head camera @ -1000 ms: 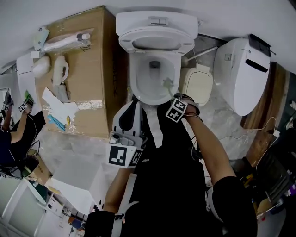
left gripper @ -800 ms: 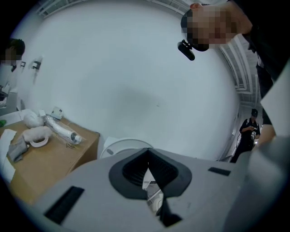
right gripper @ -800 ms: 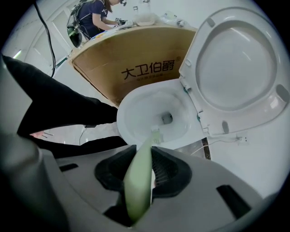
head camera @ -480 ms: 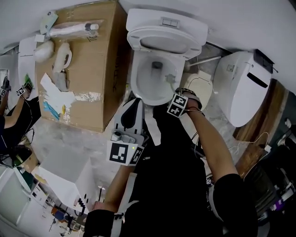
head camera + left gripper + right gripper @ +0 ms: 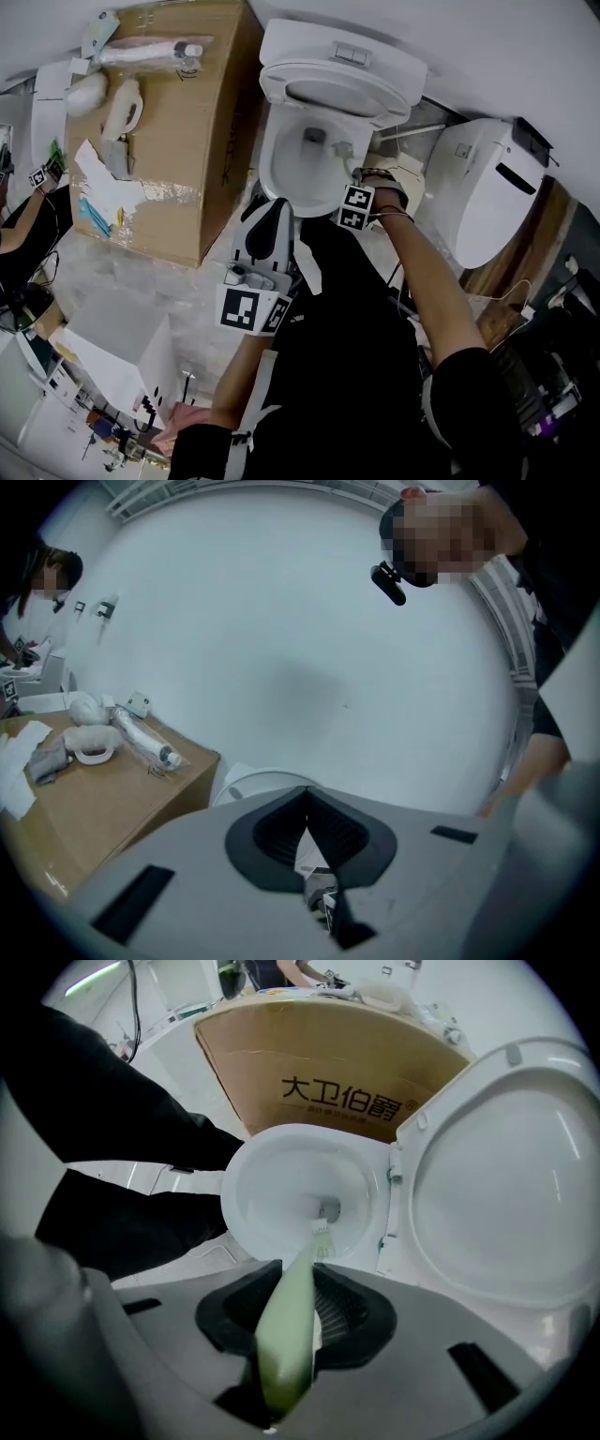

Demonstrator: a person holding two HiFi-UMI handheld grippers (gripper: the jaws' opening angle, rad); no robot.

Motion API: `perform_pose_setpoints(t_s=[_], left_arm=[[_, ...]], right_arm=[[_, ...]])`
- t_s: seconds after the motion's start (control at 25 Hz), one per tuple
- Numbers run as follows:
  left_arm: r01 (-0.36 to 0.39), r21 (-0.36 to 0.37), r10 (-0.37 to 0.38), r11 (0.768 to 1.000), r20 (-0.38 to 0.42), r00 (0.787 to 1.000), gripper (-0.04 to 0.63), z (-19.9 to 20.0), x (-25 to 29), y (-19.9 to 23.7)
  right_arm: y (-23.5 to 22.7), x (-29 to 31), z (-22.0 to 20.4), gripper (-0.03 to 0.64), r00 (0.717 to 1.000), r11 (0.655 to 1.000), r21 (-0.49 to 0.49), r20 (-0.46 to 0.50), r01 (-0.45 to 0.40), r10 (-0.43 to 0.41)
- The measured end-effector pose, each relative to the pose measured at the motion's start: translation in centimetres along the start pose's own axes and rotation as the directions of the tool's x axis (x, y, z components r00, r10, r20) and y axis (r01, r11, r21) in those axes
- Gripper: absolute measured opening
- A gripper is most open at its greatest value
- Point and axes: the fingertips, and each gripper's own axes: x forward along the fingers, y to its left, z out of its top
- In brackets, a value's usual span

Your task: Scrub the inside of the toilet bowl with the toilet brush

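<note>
Brush point(image 5: 292, 1321), pale green, sits pinched in our right gripper point(image 5: 302, 1279), its head down inside the bowl point(image 5: 267, 1180) near the drain, while our left gripper point(image 5: 306, 808) hangs pressed together, empty.

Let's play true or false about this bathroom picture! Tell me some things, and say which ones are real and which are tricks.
1. The right claw is holding a pale green toilet brush. True.
2. The toilet lid is closed over the bowl. False: the lid stands open.
3. The left claw is holding a sponge. False: it is shut with nothing in it, and it is away from the toilet.
4. The toilet brush reaches down inside the toilet bowl. True.
5. A cardboard box stands right beside the toilet. True.
</note>
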Motion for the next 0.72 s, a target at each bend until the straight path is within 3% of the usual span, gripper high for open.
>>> perform_pose_setpoints(t_s=[0.24,0.48,0.72], left_arm=[[-0.004,-0.012,0.005,1.000,0.014,1.000,0.008,0.6,0.2,0.1],[-0.015,-0.023,0.015,1.000,0.034,0.999,0.008,0.7,-0.1,1.0],[-0.046,-0.043,0.048,0.998,0.058,0.997,0.008,1.0,-1.2,2.0]], right_arm=[[-1.2,0.1,0.5,0.114,0.998,0.982,-0.191,-0.053,0.009,-0.019],[-2.9,-0.3,1.3,0.114,0.996,0.953,-0.301,-0.066,0.033,-0.055],[-4.1,0.0,2.5,0.114,0.992,0.896,-0.443,-0.090,0.041,-0.090]])
